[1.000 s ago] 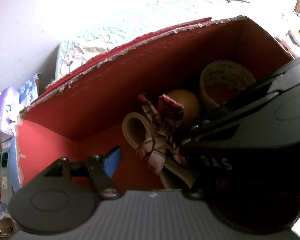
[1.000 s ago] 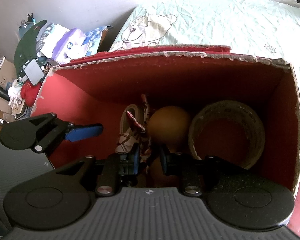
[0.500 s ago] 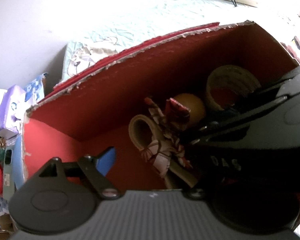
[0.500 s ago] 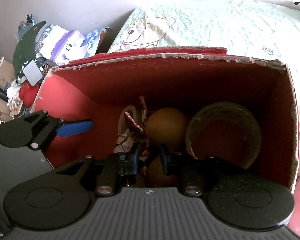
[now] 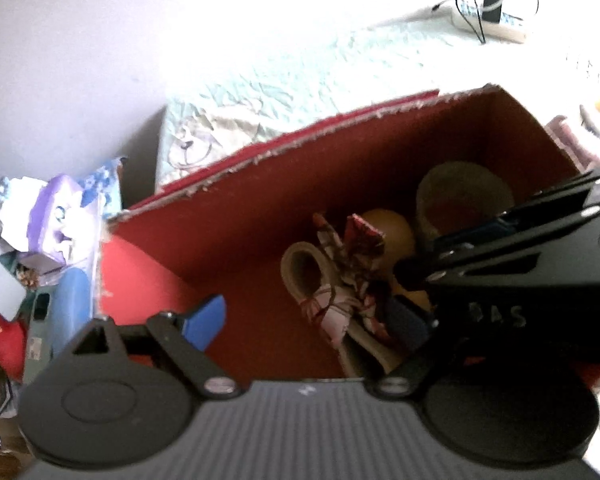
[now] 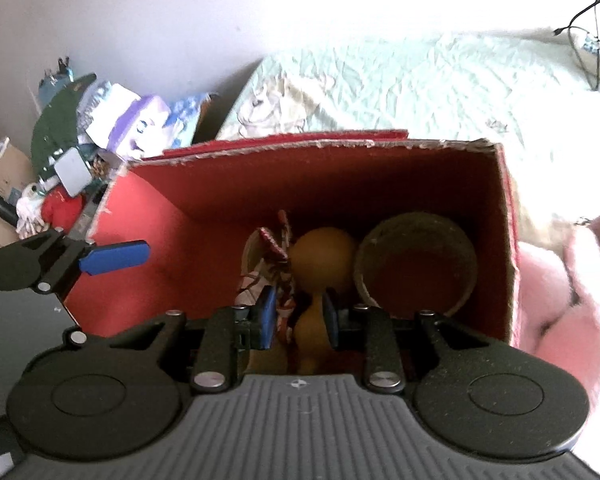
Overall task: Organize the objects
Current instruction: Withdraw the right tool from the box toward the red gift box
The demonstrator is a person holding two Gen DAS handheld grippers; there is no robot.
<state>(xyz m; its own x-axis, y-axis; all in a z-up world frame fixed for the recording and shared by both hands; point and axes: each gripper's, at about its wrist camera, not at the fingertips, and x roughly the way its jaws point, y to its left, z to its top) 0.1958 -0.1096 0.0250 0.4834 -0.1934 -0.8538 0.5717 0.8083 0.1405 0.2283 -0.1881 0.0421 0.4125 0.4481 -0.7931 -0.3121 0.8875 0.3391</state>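
Three letters, "DAS", mark the right tool (image 5: 456, 276) over the red box (image 5: 228, 216).

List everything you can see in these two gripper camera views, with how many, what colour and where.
Cardboard box: one, red inside, open top, on the bed.
Tape roll: one large, tan, inside the box at its right end.
Gourd-shaped object: one, orange-brown, middle of the box, left of the tape roll.
Patterned ribbon roll: one, beige core with red and white cloth, left of the gourd-shaped object.
Bedsheet: one, pale green, under and behind the box.
Power strip: one, white with dark cables, far end of the bed.
Pink fabric: one, right of the box.
Clutter pile: many mixed colours, left of the bed.
Left gripper: one, black with blue pads, open over the box.
Right gripper: one, black with blue pads, either side of the gourd's narrow lower part.
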